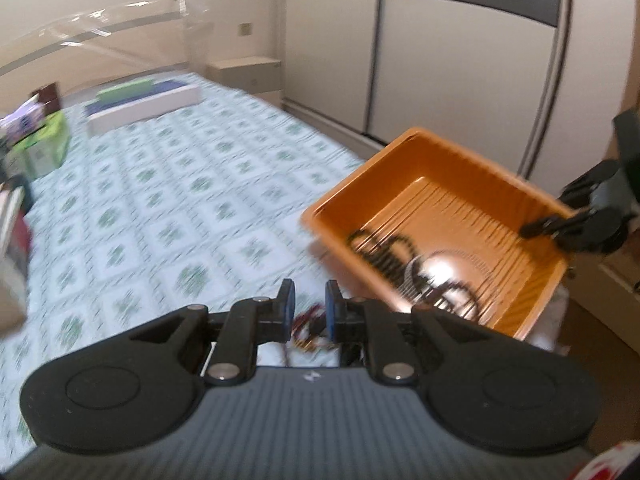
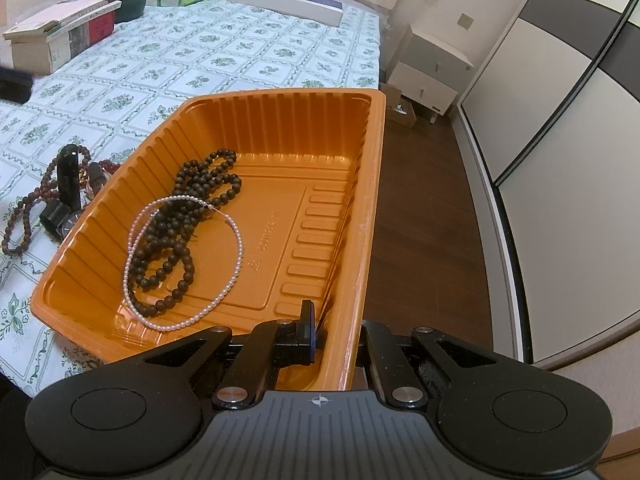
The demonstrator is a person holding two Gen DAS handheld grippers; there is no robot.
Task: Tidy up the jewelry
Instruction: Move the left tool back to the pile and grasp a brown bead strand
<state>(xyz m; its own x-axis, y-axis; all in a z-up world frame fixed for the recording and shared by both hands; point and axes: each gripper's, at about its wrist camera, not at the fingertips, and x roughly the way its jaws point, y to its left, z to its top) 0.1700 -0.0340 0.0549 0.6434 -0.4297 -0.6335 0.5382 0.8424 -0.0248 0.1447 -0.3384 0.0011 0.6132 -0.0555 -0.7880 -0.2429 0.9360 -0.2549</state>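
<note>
Nearest the lens in the right wrist view, we see the right gripper point(image 2: 332, 330) clenched on the near rim of the orange tray point(image 2: 360, 240), one finger inside the wall, the other outside. We note dark beads point(image 2: 188, 216) and a pearl necklace point(image 2: 236, 240) lying together at the tray's left-centre. Left of the tray, on the flowered bedspread point(image 2: 224, 48), lies a brown bead strand point(image 2: 24, 208) by some small dark items. In the blurred left wrist view, the left gripper point(image 1: 310, 306) stands slightly parted at lower centre, above reddish jewelry point(image 1: 306, 326); whether they touch we cannot tell.
</note>
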